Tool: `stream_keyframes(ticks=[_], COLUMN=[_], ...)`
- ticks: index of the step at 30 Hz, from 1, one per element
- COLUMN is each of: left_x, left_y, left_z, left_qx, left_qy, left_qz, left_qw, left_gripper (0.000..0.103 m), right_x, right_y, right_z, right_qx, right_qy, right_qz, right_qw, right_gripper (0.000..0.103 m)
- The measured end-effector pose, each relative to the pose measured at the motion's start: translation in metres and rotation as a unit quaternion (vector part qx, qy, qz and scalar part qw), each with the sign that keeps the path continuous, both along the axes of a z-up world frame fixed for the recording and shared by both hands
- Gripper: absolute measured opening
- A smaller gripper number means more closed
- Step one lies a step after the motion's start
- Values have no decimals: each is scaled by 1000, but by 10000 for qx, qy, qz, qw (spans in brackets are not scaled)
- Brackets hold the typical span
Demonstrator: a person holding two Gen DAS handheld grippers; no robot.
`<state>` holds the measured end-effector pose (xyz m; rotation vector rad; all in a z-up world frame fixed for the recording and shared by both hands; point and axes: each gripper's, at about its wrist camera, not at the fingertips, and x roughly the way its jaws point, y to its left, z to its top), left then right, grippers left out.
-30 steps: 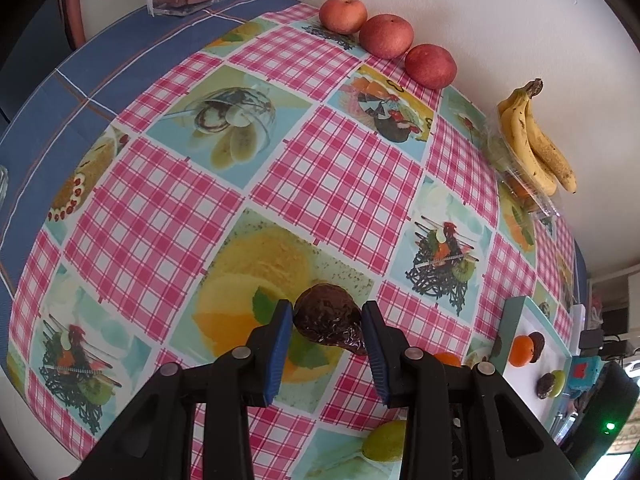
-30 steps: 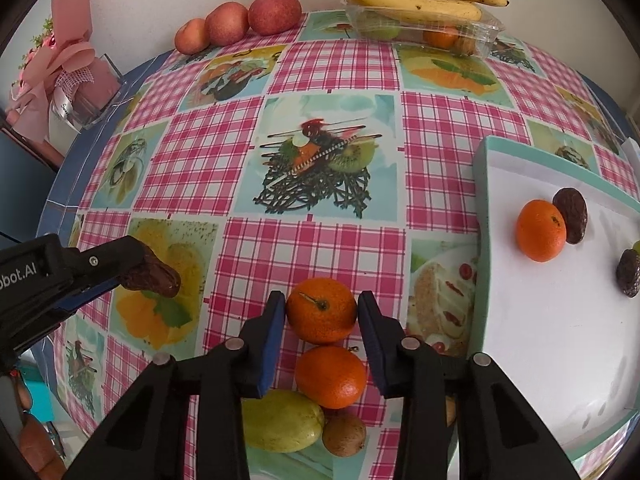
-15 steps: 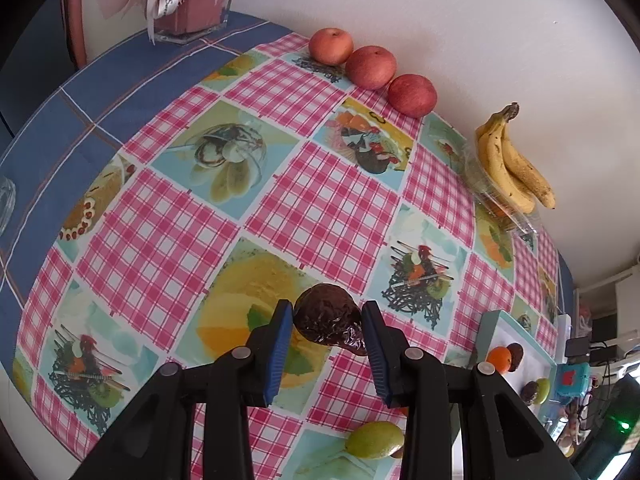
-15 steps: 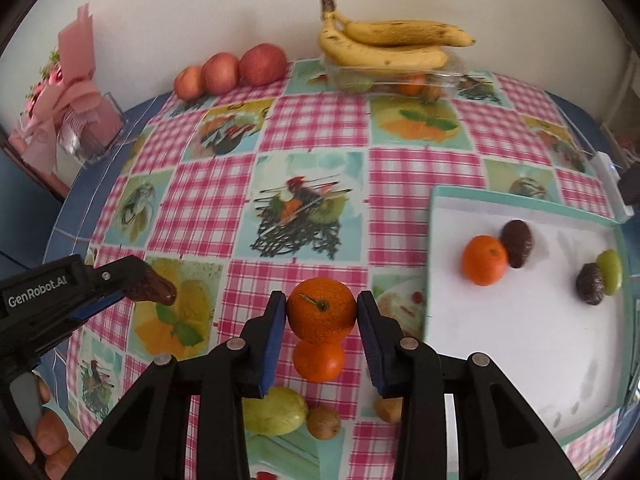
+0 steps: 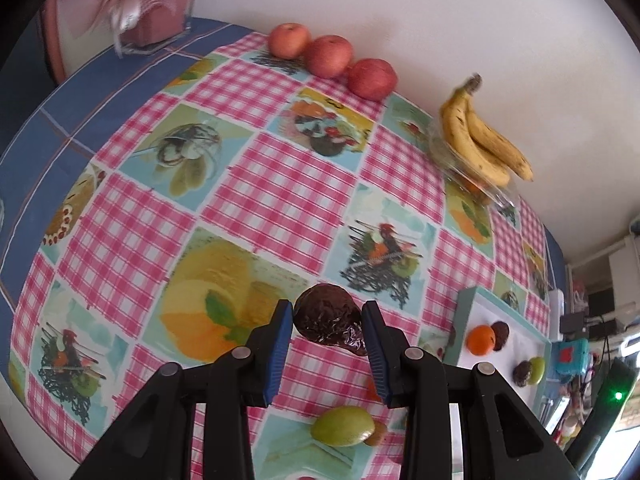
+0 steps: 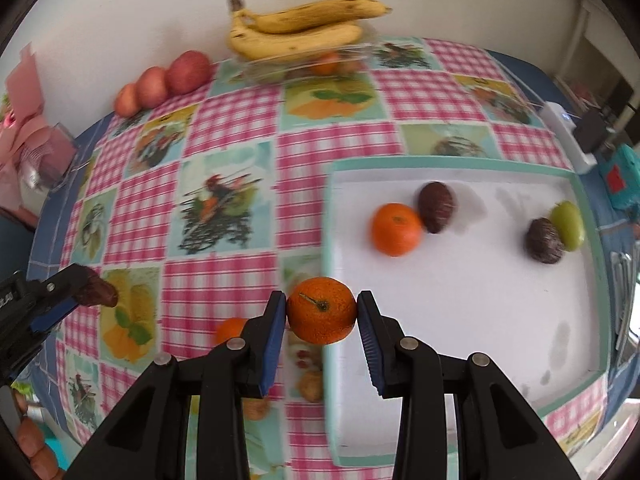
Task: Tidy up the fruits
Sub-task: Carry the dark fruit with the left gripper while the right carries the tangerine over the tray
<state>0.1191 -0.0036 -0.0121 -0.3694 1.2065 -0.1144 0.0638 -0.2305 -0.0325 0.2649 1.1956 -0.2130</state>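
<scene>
One checked tablecloth (image 5: 280,184), white wall (image 5: 440,20); clutter beyond, blurred.

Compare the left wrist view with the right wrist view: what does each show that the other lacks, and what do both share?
Only the left wrist view shows the green fruit lying on the tablecloth.

Only the right wrist view shows the right claw gripping an orange, and the whole tray.

Both show the left claw shut on a dark wrinkled fruit, the bananas, three apples, and the tray's orange and dark fruits.
</scene>
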Motion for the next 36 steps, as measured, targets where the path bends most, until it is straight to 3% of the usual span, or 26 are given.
stream_keyframes(ticks=[11,22,30,36], left_x=[-18,-58,-75,-75], left_y=[-78,-172,-205,-208], left_z=[5,8,-1,-8], left_qx=[-64,124,312,403], left_qy=[-5,-27,74,116], left_qz=[-881,-2101,-2600,-2667], left_qw=[9961,9776,9651,9629], left_gripper=[38,38,38,38], right_x=[-35,-81,-93,-93], right_y=[-95,-171,-185,-182], right_z=[-3,3,11,9], right_qx=[-11,-135,-177,-104], right_qy=[87,-13,-166,-154], right_qz=[-1126,-2079,-2244,-2183], right_qw=[9936,9781,9742,9757], right_gripper=[38,38,38,38])
